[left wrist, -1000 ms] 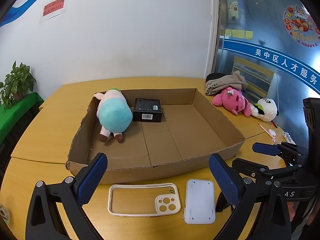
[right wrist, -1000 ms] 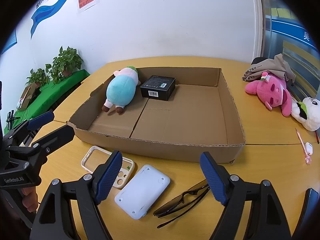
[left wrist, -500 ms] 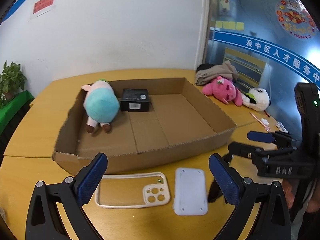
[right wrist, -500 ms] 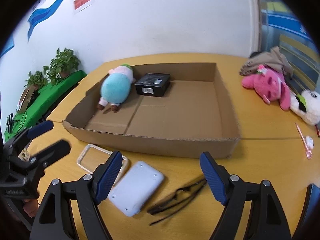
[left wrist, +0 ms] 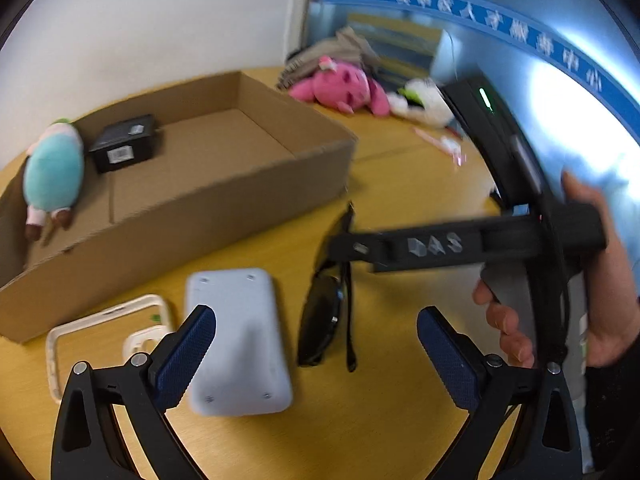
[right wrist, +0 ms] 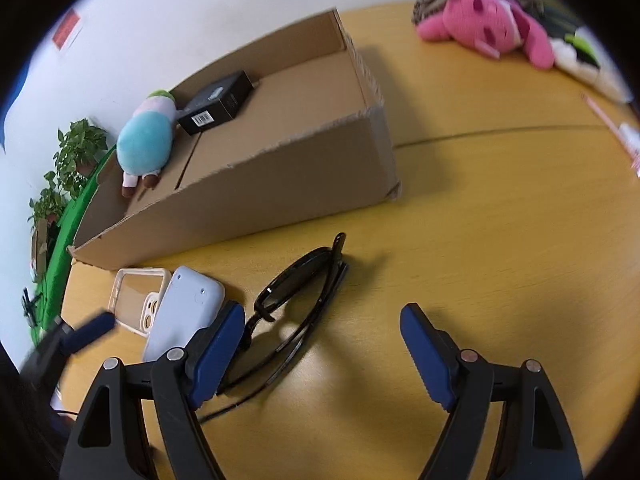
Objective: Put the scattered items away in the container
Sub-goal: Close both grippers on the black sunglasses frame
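Left gripper [left wrist: 316, 354] jaws wide apart, nothing held; its 2 blue pads hover over the flat pale-blue rounded plastic case [left wrist: 238, 340] and the folded black sunglasses [left wrist: 326, 312] on the yellow wooden table [left wrist: 360, 420]. Right gripper [right wrist: 322, 354] jaws also wide, empty; left pad sits just above 1 end of the sunglasses [right wrist: 296, 300], contact unclear. Cream phone case frame with camera cutouts [right wrist: 138, 300] lies touching or just under the pale-blue case [right wrist: 184, 312], both just beside the near wall of the open brown cardboard box [right wrist: 280, 184]. Inside the box: teal plush toy [right wrist: 146, 144] and small black carton with barcode [right wrist: 216, 102], against the far wall. Pink plush toy [right wrist: 480, 28] lies well apart on the table. A person's hand [left wrist: 560, 280] grips the right gripper's handle. Left view blurred.
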### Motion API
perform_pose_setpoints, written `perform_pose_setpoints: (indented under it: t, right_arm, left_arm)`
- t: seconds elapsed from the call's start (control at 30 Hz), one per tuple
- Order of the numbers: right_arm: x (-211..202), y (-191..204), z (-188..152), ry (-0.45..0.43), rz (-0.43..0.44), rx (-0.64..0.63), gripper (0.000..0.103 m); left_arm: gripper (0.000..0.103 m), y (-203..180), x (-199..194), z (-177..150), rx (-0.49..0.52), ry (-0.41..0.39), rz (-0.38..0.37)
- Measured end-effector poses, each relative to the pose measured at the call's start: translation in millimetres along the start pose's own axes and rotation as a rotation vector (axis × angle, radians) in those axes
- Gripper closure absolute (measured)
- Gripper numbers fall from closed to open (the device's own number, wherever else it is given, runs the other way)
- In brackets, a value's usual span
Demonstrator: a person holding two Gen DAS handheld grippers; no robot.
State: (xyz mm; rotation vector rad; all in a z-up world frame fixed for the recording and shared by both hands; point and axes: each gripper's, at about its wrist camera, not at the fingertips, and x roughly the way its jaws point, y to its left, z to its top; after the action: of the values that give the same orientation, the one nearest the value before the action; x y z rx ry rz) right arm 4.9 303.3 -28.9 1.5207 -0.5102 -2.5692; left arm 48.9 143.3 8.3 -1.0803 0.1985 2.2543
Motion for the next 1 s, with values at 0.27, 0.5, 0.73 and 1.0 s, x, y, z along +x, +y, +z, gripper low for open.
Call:
perform_pose_setpoints:
  t: [0.27, 0.5, 0.73, 1.0]
  right_arm:
    - [22.5, 9.7, 11.4, 0.048, -0.019, -0.044, 0.024]
    - [25.5, 12.3, 7.8, 0.022, -0.114, -0.110, 0.047]
    - [22.7, 10.3, 7.3, 0.013, -0.080, -0.102, 0.064]
    - [2.2, 9.7, 12.2, -0.020, -0.006, -0.049, 0.067]
  left_arm:
    - [0.037, -28.6, 44.5, -0.1, 0.091, 0.141, -0.028]
    - [0.066, -42.0, 59.8, -4.8, 0.129, 0.179, 0.037]
    - [0.076, -52.0, 58.7, -4.0, 0.140, 0.177, 0.049]
    - [0.077, -67.7, 38.8, -1.7, 0.177, 0.114, 0.091]
